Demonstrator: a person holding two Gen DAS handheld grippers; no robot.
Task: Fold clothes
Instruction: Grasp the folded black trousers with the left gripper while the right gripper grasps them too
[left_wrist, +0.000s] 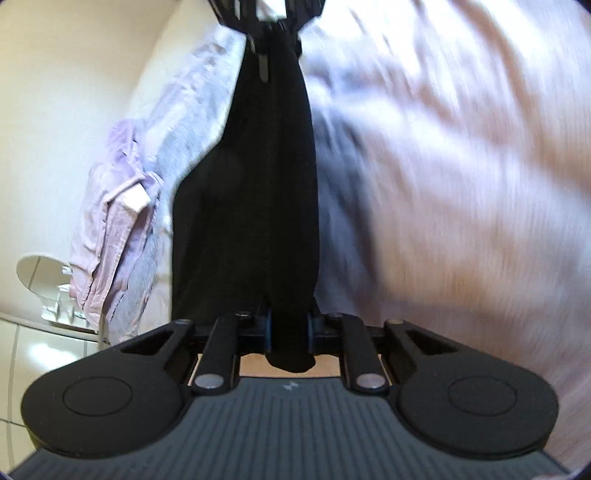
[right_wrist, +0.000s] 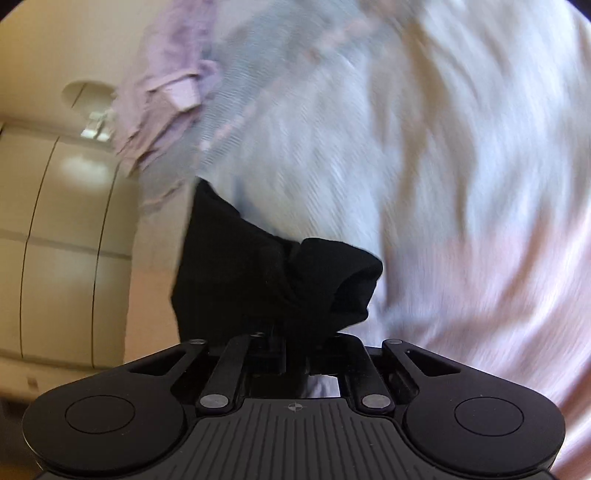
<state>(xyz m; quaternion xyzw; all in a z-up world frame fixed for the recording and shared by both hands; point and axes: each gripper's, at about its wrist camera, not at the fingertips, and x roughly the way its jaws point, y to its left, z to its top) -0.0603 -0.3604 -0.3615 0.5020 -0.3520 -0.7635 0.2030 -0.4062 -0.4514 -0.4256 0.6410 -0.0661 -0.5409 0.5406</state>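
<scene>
A black garment stretches from my left gripper up to the other gripper at the top of the left wrist view. My left gripper is shut on one end of it, and the cloth's edge hangs out behind the fingers. In the right wrist view my right gripper is shut on the bunched black garment, which folds over to the right above the fingers. The fingertips are hidden by the cloth in both views.
A pale striped bed sheet fills the right of both views, blurred by motion. A lilac shirt lies crumpled at the bed's edge, also in the right wrist view. A round mirror and white cabinet doors stand at the left.
</scene>
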